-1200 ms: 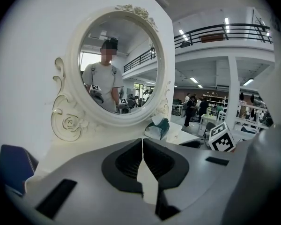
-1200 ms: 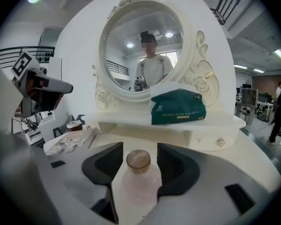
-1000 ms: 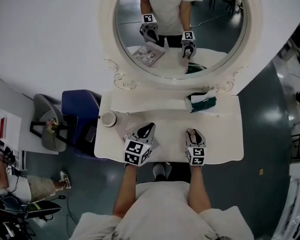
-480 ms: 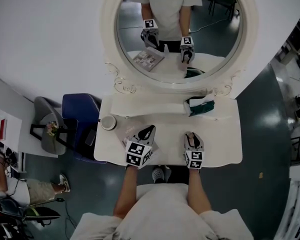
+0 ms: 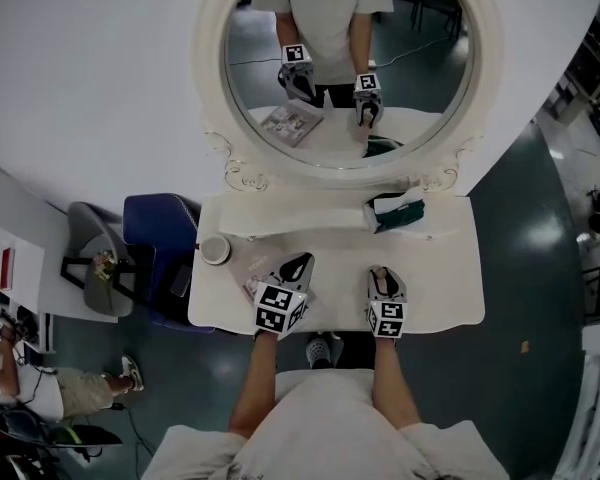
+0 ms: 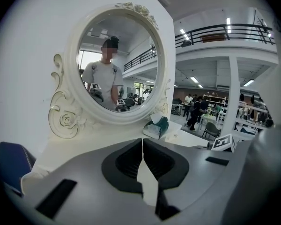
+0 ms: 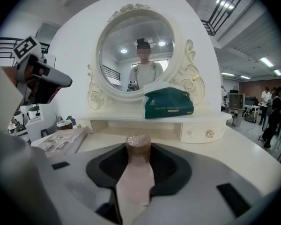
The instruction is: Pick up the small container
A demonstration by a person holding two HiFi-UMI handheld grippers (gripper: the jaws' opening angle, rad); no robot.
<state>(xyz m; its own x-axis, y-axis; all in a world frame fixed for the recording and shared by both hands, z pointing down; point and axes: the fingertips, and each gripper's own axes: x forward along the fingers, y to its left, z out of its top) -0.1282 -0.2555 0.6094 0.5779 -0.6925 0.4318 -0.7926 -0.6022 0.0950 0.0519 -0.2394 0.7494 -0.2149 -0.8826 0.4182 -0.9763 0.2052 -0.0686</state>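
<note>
Right gripper view: slim pink container point(image 7: 135, 177), glittery cap point(image 7: 138, 143)

Tissue pack point(image 7: 168, 105) — behind small container point(image 7: 138, 146)

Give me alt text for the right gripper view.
The right gripper, whose jaws have just been closing, clamps a small brown container with a glittery cap. Behind it, a white vanity table carries a green tissue pack on its shelf, under an oval mirror.
</note>
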